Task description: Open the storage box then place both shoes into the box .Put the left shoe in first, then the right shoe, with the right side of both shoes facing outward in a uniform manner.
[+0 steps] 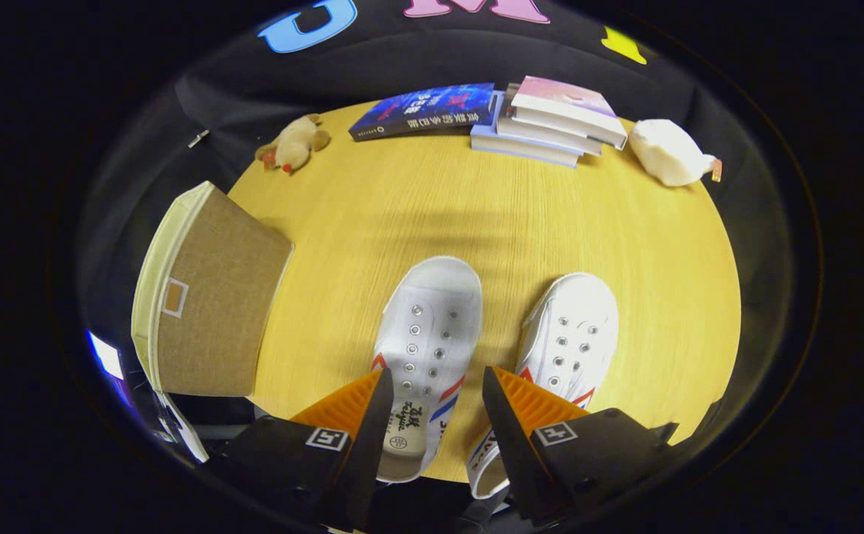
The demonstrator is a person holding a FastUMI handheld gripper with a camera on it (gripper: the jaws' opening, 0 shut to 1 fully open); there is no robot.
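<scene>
On the wooden tabletop (476, 215), two white canvas shoes side by side, left shoe (428, 326) between the parted fingers of the tool (435, 389), right shoe (572, 334) beside, closed fabric storage box (213, 304) well left.

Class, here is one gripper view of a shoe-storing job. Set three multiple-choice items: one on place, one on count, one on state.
1. The storage box stands where?
A. left of the shoes
B. on the books
C. between the shoes

2. How many white shoes lie on the wooden table?
A. one
B. two
C. four

3. The gripper is
A. shut on a book
B. open
C. holding a toy

Key: 1 A, it stands beside the left shoe; 2 B, the right shoe completes the pair; 3 B, its fingers are apart, over the left shoe.
</scene>
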